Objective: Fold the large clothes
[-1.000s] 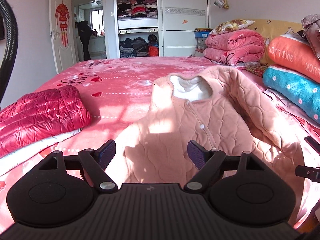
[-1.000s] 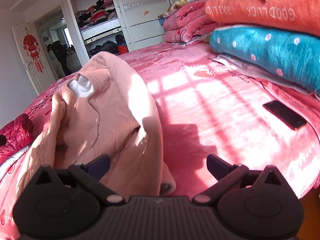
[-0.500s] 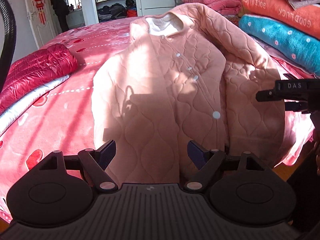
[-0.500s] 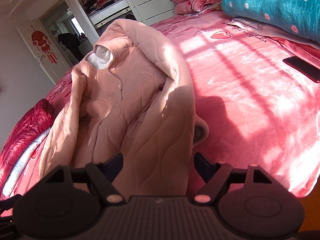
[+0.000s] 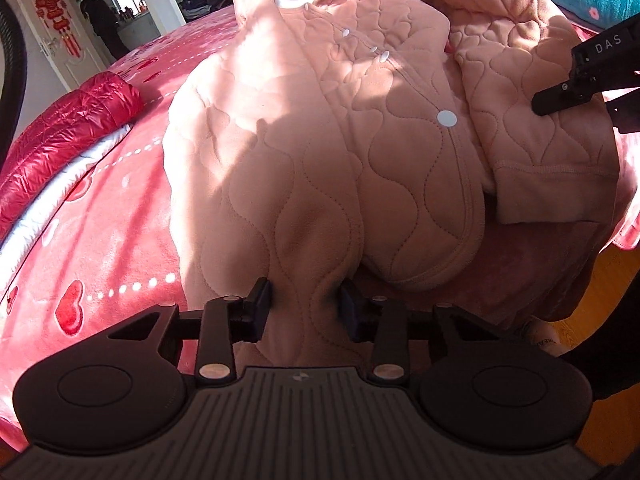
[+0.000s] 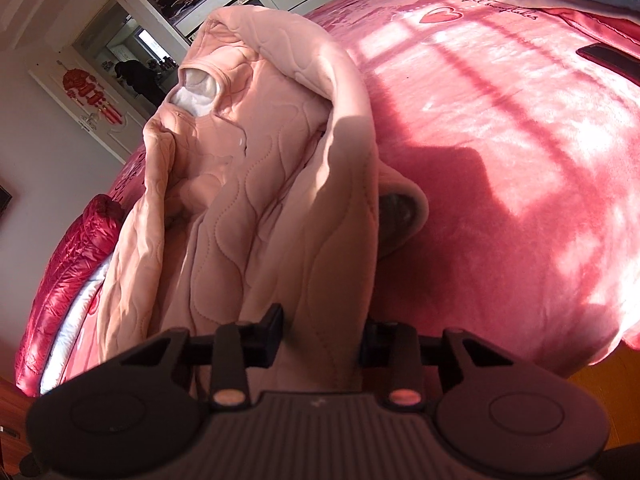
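one pink quilted jacket (image 5: 320,140) lies buttoned on the bed (image 5: 100,240), its long axis running from the hem at 6 o'clock to the collar at 12 o'clock, directly ahead of both claws. the left claw (image 5: 306,308) has just been closing and its pads press a bunched fold of the hem; the right claw (image 6: 322,336) has likewise been closing and is clamped on the jacket's right edge at the hem. both hands are equally near, so lifting the hem toward 12 o'clock appears the next call; count: one jacket, two claws, one folded red coat (image 5: 60,128) at 9 o'clock.

Pink quilted jacket (image 5: 320,152), buttoned, face-up, bunched on bed
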`<state>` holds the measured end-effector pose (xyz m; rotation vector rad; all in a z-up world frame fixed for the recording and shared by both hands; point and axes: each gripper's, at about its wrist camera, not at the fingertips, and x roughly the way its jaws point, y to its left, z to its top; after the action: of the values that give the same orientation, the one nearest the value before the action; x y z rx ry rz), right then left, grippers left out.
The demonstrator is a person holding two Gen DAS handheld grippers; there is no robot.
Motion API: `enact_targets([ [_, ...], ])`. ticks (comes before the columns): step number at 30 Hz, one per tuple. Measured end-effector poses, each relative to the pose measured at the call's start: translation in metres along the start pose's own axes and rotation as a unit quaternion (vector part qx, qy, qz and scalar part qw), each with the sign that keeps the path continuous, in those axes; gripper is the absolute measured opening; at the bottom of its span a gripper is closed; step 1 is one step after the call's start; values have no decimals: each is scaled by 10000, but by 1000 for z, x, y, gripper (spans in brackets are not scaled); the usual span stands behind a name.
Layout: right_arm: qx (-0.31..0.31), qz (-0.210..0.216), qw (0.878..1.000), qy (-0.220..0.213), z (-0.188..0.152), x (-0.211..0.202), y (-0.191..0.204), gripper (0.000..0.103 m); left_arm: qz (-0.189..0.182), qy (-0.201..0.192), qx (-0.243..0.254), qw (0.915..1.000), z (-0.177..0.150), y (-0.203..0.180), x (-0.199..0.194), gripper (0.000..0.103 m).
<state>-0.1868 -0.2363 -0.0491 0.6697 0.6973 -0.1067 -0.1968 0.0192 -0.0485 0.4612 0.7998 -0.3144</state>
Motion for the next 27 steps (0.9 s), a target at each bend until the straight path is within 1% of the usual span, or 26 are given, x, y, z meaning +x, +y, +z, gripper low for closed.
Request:
enact_targets([
  [1, 24, 33, 10000, -35, 1, -1, 0, 23, -16, 0, -47, 10000, 1, 3, 0, 37],
  [2, 14, 53, 9999, -94, 2, -3, 0, 17, -31, -4, -152, 9999, 4, 8, -1, 29],
  [3, -42, 47, 9998, -185, 4, -6, 1, 16, -34, -28, -246, 9997, 6, 13, -4, 23],
  [4, -129, 9, 9995, -285, 5, -8, 3, 15, -15, -63, -325, 9995, 9, 16, -6, 22],
  [7, -575, -219, 9955, -719, 14, -21, 11, 14, 108, -215, -606, 9979, 23, 35, -8, 21],
  [11, -793, -507, 9879, -1230, 37, -31, 11, 13, 489, -459, -905, 9936, 51, 65, 3, 19],
  [13, -889, -714, 9832, -1427, 51, -33, 10, 12, 666, -551, -1016, 9911, 65, 77, 12, 18],
  [14, -950, -867, 9798, -1529, 62, -34, 8, 11, 769, -600, -1035, 9898, 73, 83, 18, 18],
  [17, -971, -1151, 9726, -1770, 97, -39, -4, 11, 1013, -675, -1093, 9865, 94, 97, 38, 18],
  [20, -1170, -1622, 9610, -1909, 132, -36, -16, 10, 1318, -710, -1175, 9817, 115, 118, 62, 18],
  [23, -1214, -2031, 9518, -1950, 162, -29, -34, 9, 1537, -658, -1268, 9777, 132, 139, 87, 18],
  [26, -1125, -2299, 9464, -1970, 188, -21, -54, 9, 1802, -621, -1378, 9719, 146, 156, 110, 17],
  [27, -1098, -2381, 9445, -1982, 195, -19, -60, 9, 1924, -626, -1402, 9692, 150, 160, 117, 14],
])
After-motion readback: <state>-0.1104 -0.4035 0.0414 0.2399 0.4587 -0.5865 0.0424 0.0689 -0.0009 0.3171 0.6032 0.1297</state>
